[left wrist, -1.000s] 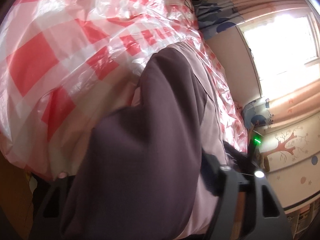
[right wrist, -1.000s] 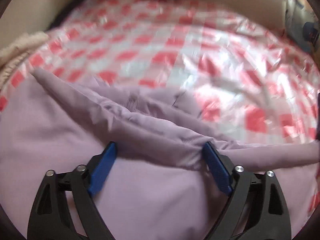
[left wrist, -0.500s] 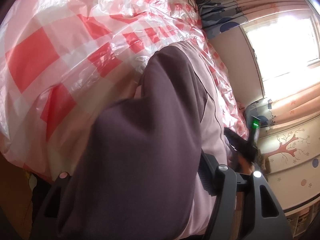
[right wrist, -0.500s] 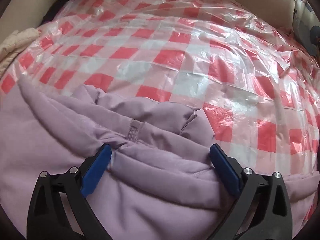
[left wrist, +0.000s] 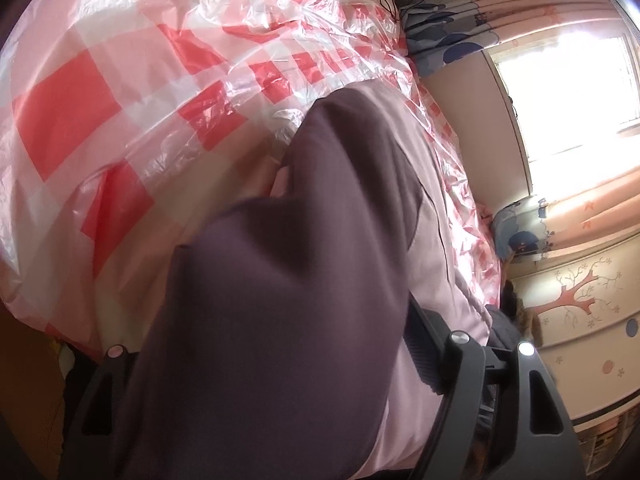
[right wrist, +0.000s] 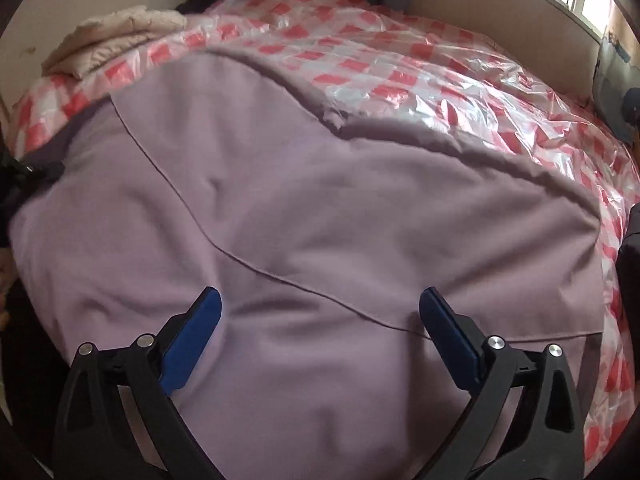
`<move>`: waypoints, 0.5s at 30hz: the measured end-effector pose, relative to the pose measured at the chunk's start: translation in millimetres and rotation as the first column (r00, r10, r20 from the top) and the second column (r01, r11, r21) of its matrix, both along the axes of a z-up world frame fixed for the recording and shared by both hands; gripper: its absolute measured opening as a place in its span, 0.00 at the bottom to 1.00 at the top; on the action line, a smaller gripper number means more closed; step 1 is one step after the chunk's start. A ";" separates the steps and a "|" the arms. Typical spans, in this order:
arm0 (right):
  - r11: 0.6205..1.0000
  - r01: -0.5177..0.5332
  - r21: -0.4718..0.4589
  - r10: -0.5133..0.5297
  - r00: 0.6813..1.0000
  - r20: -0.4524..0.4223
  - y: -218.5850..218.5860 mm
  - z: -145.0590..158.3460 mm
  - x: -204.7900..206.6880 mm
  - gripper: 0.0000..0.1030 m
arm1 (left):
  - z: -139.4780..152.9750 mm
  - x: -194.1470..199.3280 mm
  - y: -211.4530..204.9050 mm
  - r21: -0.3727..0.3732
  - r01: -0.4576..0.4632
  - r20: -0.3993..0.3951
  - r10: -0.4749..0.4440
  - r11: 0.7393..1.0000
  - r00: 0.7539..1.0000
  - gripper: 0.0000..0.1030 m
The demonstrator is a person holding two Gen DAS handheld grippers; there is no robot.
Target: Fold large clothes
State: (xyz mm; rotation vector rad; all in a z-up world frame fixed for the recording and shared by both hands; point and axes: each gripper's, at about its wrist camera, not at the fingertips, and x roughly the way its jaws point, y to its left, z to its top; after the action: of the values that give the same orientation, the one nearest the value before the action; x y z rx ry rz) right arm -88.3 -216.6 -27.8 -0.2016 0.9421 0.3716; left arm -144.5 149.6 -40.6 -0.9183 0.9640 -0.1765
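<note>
- Now the large lilac fleece garment [right wrist: 320,216] lies spread over the bed, on top of a crinkled red-and-white checked plastic sheet [right wrist: 440,76] that covers the mattress.
- In the right wrist view the right hand-held gripper [right wrist: 320,320] hangs above the garment with its black arms and blue pads [right wrist: 192,336] standing wide apart — nothing is between them, and the cloth is below them.
- A thin seam line runs across the garment from the upper left toward the lower right, and the far edge of the cloth is folded over in a wavy border next to the bare plastic.
- At the far left corner of the bed a cream quilted blanket [right wrist: 116,36] lies bunched, apart from the garment.
- In the left wrist view the left hand-held gripper [left wrist: 276,352] is very close to the cloth; a thick, shadowed fold of the same garment [left wrist: 280,300] fills the space between its black fingers [left wrist: 468,364].
- Its jaws are opening at this moment, with the fold between them — whether the pads press the cloth I cannot tell, because the fabric hides the left finger almost fully.
- Beyond the fold the checked sheet rises on the left, and on the right there are a bright window [left wrist: 568,72] and a wall with a painted tree [left wrist: 576,300].
</note>
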 end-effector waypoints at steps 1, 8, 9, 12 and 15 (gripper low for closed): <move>1.000 -0.004 0.007 0.004 1.000 0.021 0.4 7.6 -8.7 0.93 | -1.0 0.5 1.4 -0.006 -0.002 -0.002 0.002 1.000 1.000 0.69; 0.998 -0.025 -0.054 0.025 1.000 0.001 1.0 -6.4 -42.1 0.93 | 1.1 -2.4 -0.9 0.006 -0.012 0.006 0.012 1.000 1.000 0.69; 0.999 -0.011 -0.035 0.012 1.000 0.020 -3.1 -1.4 -45.2 0.93 | 1.3 -2.5 -0.9 0.002 -0.012 0.007 0.012 1.000 1.000 0.69; 0.999 0.000 -0.037 0.001 1.000 0.019 -5.5 2.4 -46.5 0.93 | 0.0 -3.3 -1.4 -0.010 -0.031 0.010 0.031 0.999 0.999 0.69; 0.995 -0.023 -0.102 0.022 1.000 -0.013 3.4 -16.5 -44.4 0.93 | 1.4 -5.1 -3.8 0.012 -0.036 0.029 0.035 0.999 0.999 0.70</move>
State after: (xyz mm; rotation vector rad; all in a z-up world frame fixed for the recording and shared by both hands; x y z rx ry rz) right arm -132.7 -213.2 -44.3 -0.3039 0.9721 0.3458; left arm -149.5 145.8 -39.2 -0.9187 0.9208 -0.1530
